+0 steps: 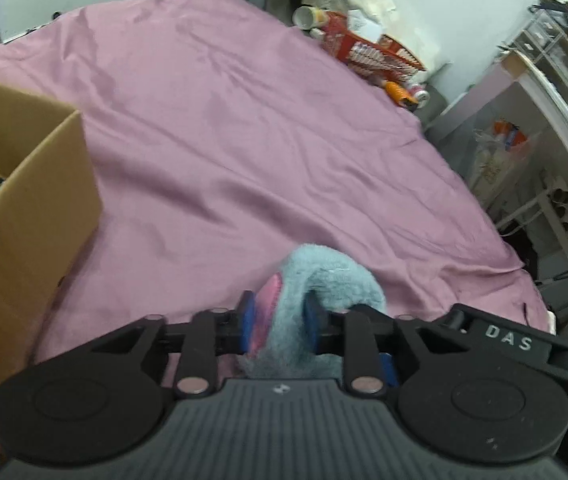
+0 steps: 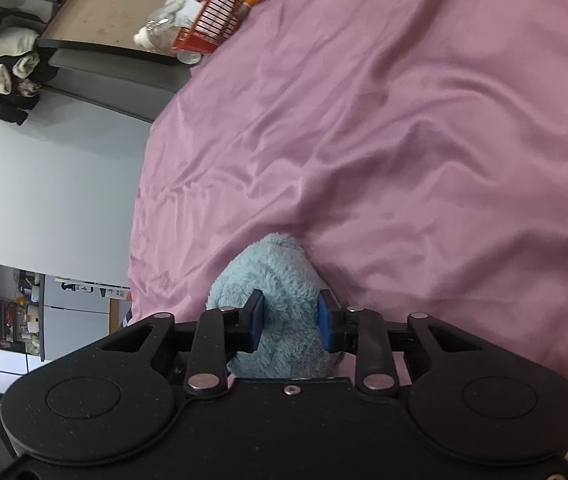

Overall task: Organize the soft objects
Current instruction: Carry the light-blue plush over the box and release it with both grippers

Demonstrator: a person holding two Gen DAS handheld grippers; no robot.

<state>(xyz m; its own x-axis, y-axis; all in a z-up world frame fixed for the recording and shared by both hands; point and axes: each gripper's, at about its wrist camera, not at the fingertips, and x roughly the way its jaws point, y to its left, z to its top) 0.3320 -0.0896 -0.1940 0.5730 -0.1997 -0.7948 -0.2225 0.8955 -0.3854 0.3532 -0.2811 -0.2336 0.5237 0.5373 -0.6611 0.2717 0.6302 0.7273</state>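
Plush (image 1: 323, 280), pale blue and fluffy with a pink patch on one side, sits pinched in both grippers at the near edge of each wrist view. Left gripper (image 1: 280, 320) has its blue pads pressed into the pile, jaws nearly together, pink part against the left pad and a blue loop bulging out beyond the tips. Right gripper (image 2: 291, 318) is clamped on a thicker blue lobe (image 2: 276, 280), jaws a little wider, pile squashed between them. Whether both hold one toy or two I cannot tell. Judgement on the step: a two-handed carry toward the box (image 1: 32, 208), which stands open just left of the left gripper, something pale already inside. To do it well, keep both grips steady and move the hands together so the soft body is not stretched; lift enough to clear the near wall of the box, bring the plush over the opening, then release. The left bite is shallow and near an edge, so the fabric could slip out; a deeper bite would be safer. Both grippers tilt down toward the sheet (image 1: 224, 128), the right view rolled well to one side. Plush looks to rest on or just above the pink sheet; contact is hidden. Farther off, wrinkled sheet runs bare to the far edge, where a red basket (image 1: 367, 54) and bottles stand; shelves to the far right.
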